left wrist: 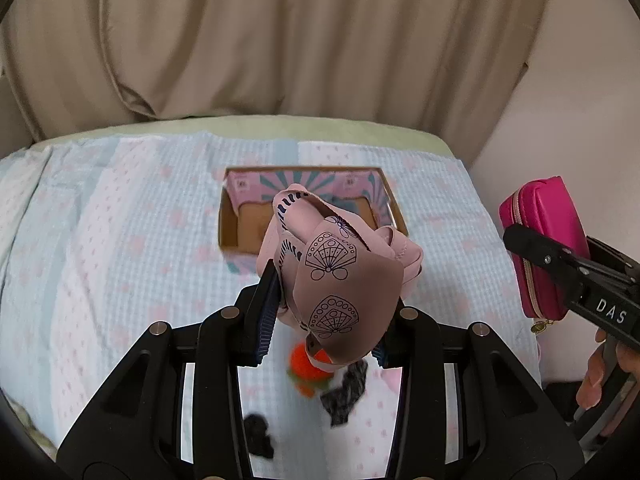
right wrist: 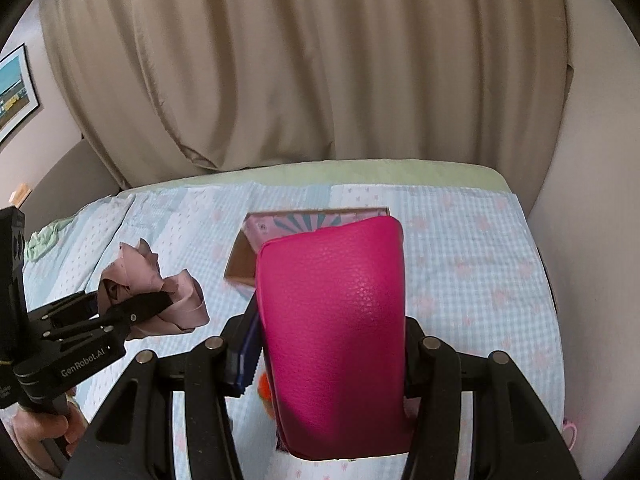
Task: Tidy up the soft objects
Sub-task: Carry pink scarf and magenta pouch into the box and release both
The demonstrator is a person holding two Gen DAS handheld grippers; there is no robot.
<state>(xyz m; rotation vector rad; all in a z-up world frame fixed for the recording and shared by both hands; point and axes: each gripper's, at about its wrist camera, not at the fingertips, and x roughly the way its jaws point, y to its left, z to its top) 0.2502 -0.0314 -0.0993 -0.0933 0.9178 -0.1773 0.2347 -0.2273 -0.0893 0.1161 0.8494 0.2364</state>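
My left gripper (left wrist: 332, 300) is shut on a dusty-pink padded garment (left wrist: 340, 276) printed with dark fan shapes, held above the bed just in front of an open cardboard box (left wrist: 234, 232). My right gripper (right wrist: 332, 344) is shut on a bright pink zip pouch (right wrist: 336, 332), also held above the bed, in front of the same box (right wrist: 240, 264). The pouch (left wrist: 544, 240) and right gripper show at the right of the left wrist view. The garment (right wrist: 160, 300) and left gripper (right wrist: 140, 308) show at the left of the right wrist view.
An orange pompom (left wrist: 308, 364), a dark grey cloth (left wrist: 348, 388) and a black item (left wrist: 260, 436) lie on the light blue checked bedspread (left wrist: 120, 240) below my left gripper. Beige curtains (left wrist: 280, 40) hang behind the bed. A green cloth (right wrist: 44, 240) lies far left.
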